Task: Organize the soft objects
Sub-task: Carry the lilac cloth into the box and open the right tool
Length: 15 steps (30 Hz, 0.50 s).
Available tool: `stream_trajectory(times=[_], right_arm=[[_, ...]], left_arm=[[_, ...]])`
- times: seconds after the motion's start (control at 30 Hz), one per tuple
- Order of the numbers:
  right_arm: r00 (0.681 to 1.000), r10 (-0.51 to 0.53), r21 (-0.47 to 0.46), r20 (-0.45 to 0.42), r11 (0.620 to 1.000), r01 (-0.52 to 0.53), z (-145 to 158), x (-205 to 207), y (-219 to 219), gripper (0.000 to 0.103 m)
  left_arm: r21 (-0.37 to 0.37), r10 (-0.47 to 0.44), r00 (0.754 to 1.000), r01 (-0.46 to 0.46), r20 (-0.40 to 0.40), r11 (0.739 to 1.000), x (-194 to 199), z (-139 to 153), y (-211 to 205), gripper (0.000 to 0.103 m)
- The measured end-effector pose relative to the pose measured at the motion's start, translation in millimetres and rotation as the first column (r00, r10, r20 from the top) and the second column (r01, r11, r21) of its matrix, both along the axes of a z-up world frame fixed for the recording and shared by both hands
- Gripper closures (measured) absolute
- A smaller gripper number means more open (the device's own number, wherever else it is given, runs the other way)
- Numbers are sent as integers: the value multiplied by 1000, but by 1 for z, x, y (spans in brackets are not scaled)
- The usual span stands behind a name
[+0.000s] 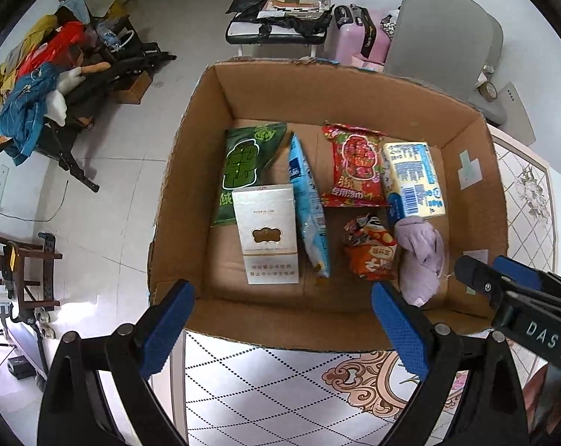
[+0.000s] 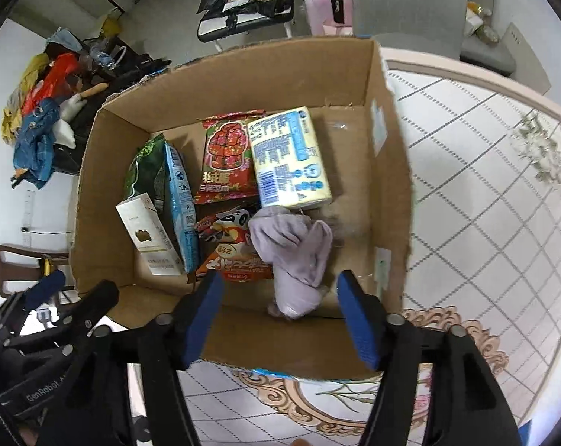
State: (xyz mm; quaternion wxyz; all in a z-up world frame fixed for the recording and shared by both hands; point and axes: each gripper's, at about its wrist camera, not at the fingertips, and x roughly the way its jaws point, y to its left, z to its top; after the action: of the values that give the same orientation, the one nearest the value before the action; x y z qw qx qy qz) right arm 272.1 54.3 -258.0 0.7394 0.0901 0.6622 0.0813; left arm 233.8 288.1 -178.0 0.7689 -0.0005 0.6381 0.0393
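The right gripper point(image 2: 280, 316) hangs with its blue-padded jaws spread wide and nothing between them, above the near wall of the cardboard box point(image 2: 243, 85); directly ahead of it, just past the pads, lies the lilac cloth bundle point(image 2: 295, 256), which looks light, limp and easily crushed, so a pinch across its bunched middle seems the surest hold; a grip on a loose fold would likely let it unroll. The left gripper point(image 1: 284, 327) is equally wide open and empty, over the same near wall, with the bundle ahead and to its right. Further in beyond the cloth sit an orange snack packet point(image 2: 235, 256), a yellow tissue pack point(image 2: 287, 160) and a red floral wipes pouch point(image 2: 226, 156); off to the left stand a blue pouch point(image 2: 180, 200), a white carton point(image 2: 150, 234) and a green pouch point(image 2: 146, 171), possibly leaning on each other; the pouches should be slippery and yielding, the carton stiff.
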Motion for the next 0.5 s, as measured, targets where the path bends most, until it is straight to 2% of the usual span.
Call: stream_trajectory(times=[0.17,0.23,0.4,0.5], right_arm=[[998,13,-147,63,989,-4,21,-9,1,10],[997,5,-193,72,981,9,26,-13,-1,10],[997,-24,-209,67,977,38,33,-23,-12,9],[997,-35,-175,65,983,46,45,-31,-19,9]], left_arm=[[-3,-11,1000,11,20,1000,-1,10,-3,6],[-3,-14,1000,14,27,1000,-2,14,-4,6],[-8,-15,999,15,49,1000,-7,27,-5,6],[-13,-22,997,23,69,1000,-15,40,-8,6]])
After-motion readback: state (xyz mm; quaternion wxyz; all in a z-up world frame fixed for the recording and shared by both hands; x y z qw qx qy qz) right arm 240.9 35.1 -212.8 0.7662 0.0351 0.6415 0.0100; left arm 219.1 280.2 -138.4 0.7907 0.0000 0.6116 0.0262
